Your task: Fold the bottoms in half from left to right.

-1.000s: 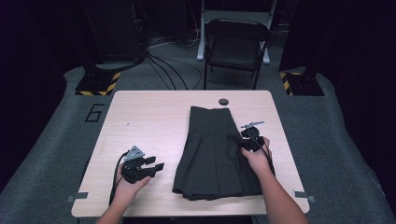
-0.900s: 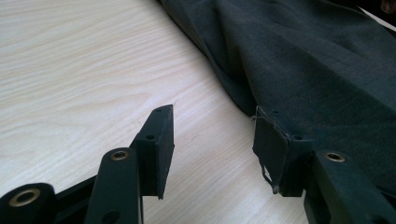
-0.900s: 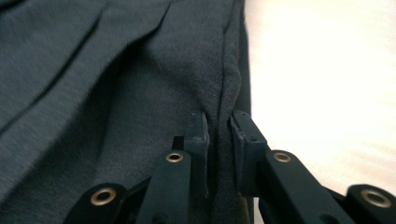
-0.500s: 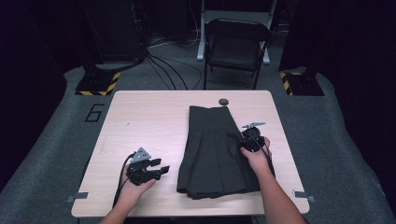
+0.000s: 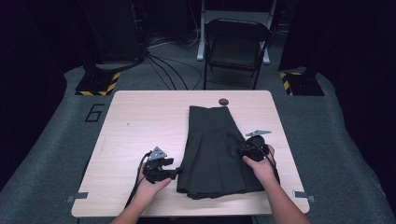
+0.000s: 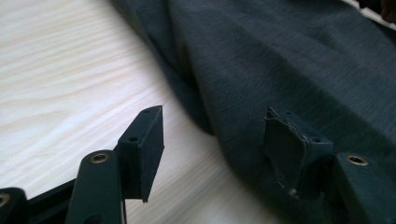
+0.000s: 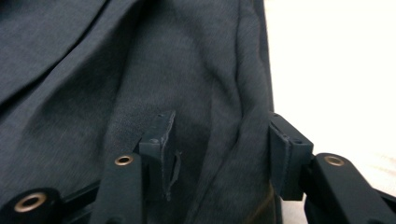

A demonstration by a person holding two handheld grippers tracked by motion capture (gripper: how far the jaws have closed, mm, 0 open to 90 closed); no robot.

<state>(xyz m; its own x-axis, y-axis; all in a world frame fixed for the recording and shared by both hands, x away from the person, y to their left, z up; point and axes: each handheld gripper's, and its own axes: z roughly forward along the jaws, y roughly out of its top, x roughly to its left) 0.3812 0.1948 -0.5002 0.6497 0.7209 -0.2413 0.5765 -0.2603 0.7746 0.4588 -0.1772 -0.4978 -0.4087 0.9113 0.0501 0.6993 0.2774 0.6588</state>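
Pale wood table point(image 5: 140, 121), square-cornered. Dark pleated skirt point(image 5: 212, 149) lies flat between left gripper point(image 5: 175, 173) and right gripper point(image 5: 243, 150). Small black disc point(image 5: 223, 101) well beyond both, near far edge.

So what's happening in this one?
A person works on a dark skirt laid flat on a wooden table, a gripper in each hand. The left gripper sits at the skirt's left edge near the hem, jaws open, one over bare wood and one over cloth. The right gripper is at the right edge, jaws open astride a fold of fabric. Neither has closed on the cloth yet. A small black disc lies beyond the waistband.
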